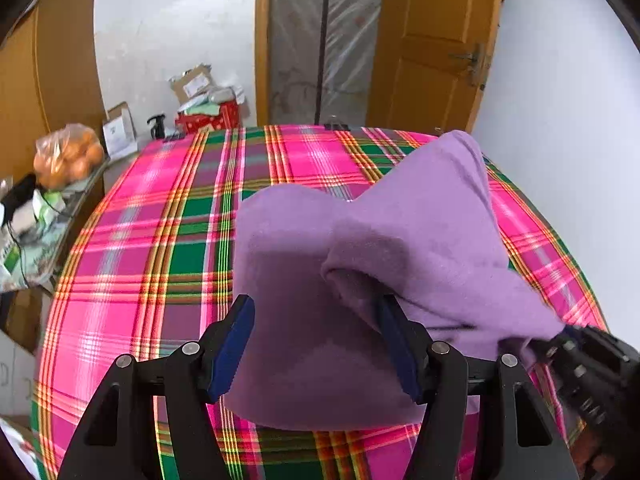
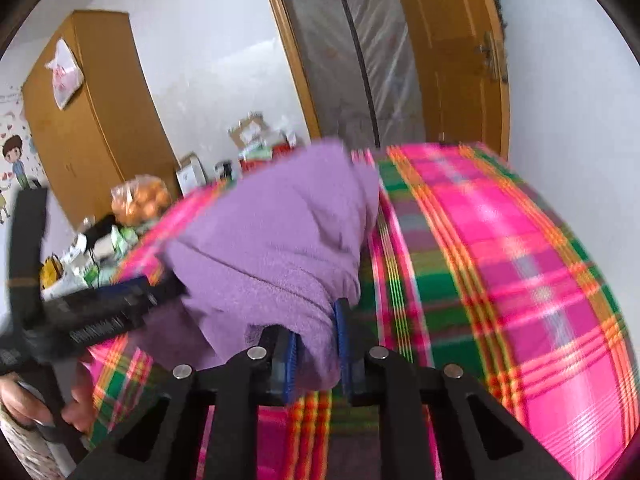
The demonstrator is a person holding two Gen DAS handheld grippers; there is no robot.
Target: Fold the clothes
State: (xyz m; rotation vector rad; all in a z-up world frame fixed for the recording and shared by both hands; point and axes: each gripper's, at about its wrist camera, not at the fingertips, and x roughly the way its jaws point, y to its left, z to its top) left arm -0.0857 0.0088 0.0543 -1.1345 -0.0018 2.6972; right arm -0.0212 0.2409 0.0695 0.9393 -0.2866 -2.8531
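cloth: one purple cloth [image 1: 360, 264] lies bunched on the pink and green checked bed cover [image 1: 152, 240] | left tongs [image 1: 316, 344]: spread wide over the cloth, holding nothing | right tongs [image 2: 316, 352]: pinching a fold of the purple cloth, lifting it | one bag of oranges [image 1: 66, 156] sits beside the bed

Left gripper [image 1: 316, 344] wide open, blue-padded fingers [image 1: 234, 348] spread and level, nothing pinched; right gripper [image 2: 316, 354] nearly closed, fingers [image 2: 346, 344] clamping a purple cloth [image 2: 272, 240] fold; a hand [image 2: 24, 404] at the left gripper's handle, low left in right-wrist view.
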